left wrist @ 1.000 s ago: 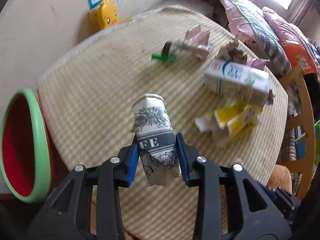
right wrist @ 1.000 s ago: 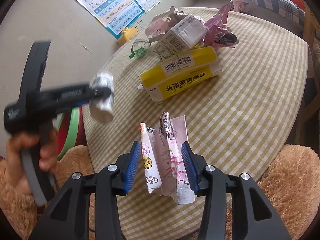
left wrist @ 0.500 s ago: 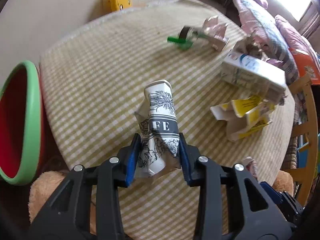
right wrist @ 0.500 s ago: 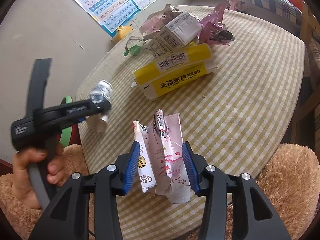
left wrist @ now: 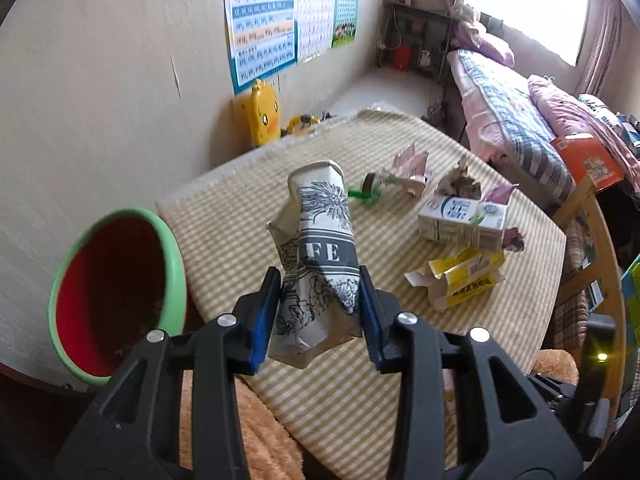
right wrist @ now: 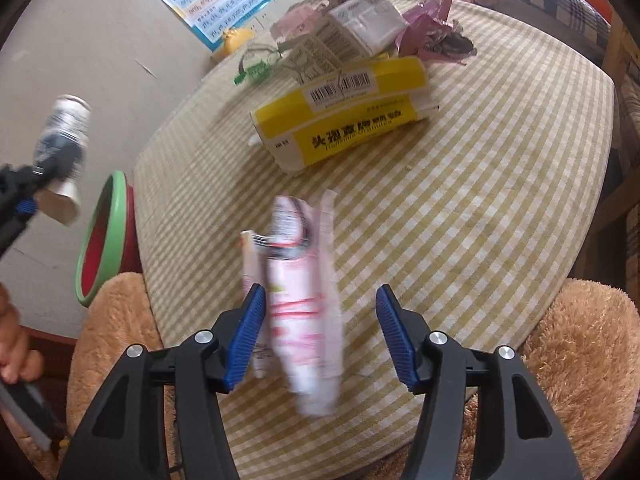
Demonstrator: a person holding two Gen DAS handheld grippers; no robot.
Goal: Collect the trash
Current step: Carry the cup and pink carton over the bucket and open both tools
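My left gripper (left wrist: 318,312) is shut on a crushed black-and-white paper cup (left wrist: 320,240), held up above the table's near-left edge. A red bin with a green rim (left wrist: 176,264) stands just left of it, below the table. In the right wrist view the cup (right wrist: 64,152) shows at the far left above the bin's rim (right wrist: 116,184). My right gripper (right wrist: 320,332) has its jaws opening. Between them are blurred pink wrappers (right wrist: 300,308); they lean by the left pad, clear of the right pad.
On the checked tablecloth (right wrist: 480,220) lie a yellow box (right wrist: 344,120), a white carton (left wrist: 460,220), a green plastic tag (left wrist: 362,194) and crumpled wrappers (right wrist: 432,36). Brown plush seats (right wrist: 580,340) flank the near edge. A bed and a wooden chair (left wrist: 580,200) stand to the right.
My left gripper has risen and tipped up with the cup, bringing more wall into view. The right jaws have widened, and the pink wrappers between them have come loose and blurred.
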